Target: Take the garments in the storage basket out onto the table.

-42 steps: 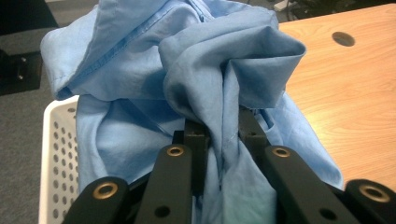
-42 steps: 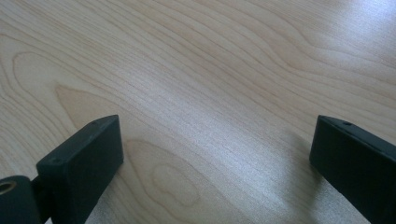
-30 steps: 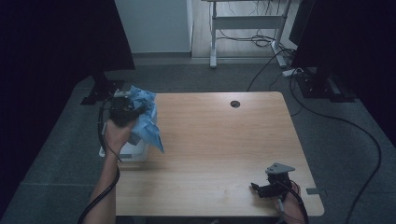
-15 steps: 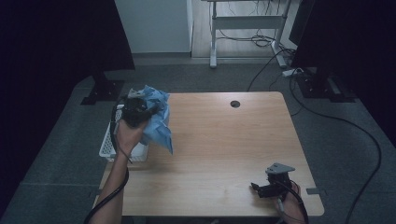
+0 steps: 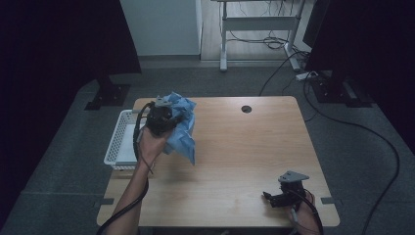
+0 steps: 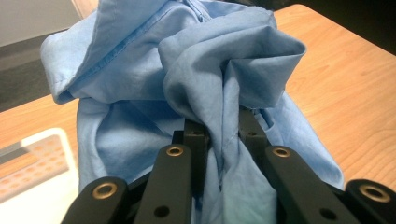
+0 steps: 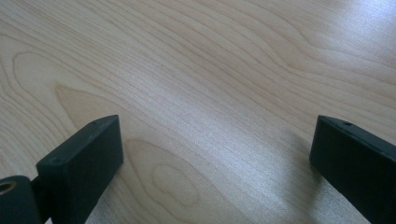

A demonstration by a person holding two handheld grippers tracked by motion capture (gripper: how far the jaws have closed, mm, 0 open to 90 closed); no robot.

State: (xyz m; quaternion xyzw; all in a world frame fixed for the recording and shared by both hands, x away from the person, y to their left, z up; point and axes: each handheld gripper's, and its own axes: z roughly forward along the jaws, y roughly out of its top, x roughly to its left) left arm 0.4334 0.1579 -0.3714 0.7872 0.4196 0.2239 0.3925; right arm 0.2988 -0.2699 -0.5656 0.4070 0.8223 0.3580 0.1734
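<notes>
One blue cloth (image 6: 196, 93) clamped in left gripper (image 6: 223, 135); one white basket (image 5: 120, 142).

High view: fixed overhead, facing forward and down across the whole table (image 5: 235, 161). Left gripper view: looks along its jaws, blue cloth (image 6: 196, 88) close ahead of the fingertips. Right gripper view: very near the tabletop beyond its fingers (image 7: 88, 158). All share the table.
</notes>
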